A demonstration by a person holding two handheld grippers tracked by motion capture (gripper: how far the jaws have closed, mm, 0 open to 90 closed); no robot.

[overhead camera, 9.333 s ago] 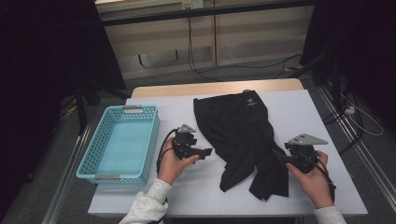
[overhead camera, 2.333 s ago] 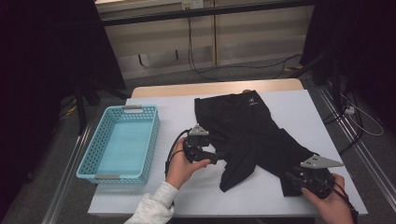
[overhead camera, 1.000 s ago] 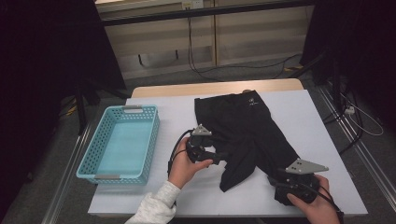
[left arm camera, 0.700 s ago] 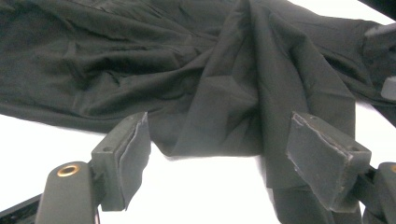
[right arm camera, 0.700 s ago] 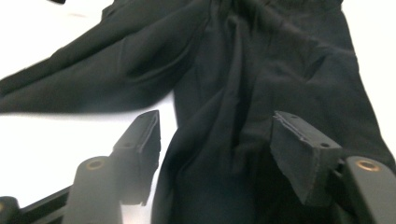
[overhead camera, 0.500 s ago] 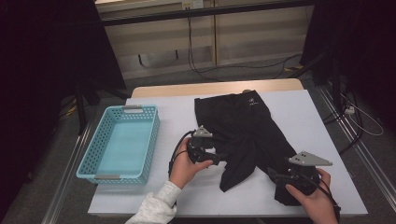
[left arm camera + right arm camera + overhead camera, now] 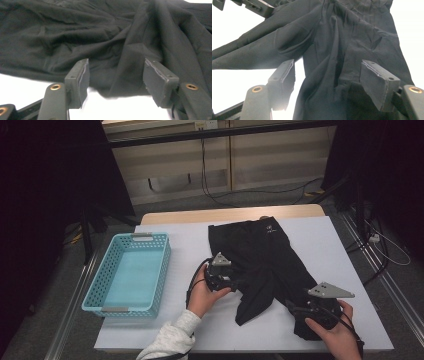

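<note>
A black garment point(image 7: 260, 255) lies spread on the white table point(image 7: 325, 240), with one leg running toward the front right. My left gripper point(image 7: 239, 282) sits at the garment's left edge. In the left gripper view a fold of the black cloth point(image 7: 75, 32) lies between the jaws of the left gripper point(image 7: 116, 67). Those jaws have just been closing, and the pads stand apart from the cloth. My right gripper point(image 7: 296, 310) is at the end of that leg. Its jaws point(image 7: 328, 67) have just been opening, with the cloth point(image 7: 352, 37) loose between them.
A light blue mesh basket point(image 7: 162, 270) stands on the table's left side with nothing in it. Bare white table surrounds the garment, widest at the far right. The left gripper's body point(image 7: 254, 6) shows at the top left of the right gripper view.
Since the oldest frame the right hand has drawn the leg out toward the front right corner. Over the last second both hands have kept nearly still, and the leg's end lies slack.
</note>
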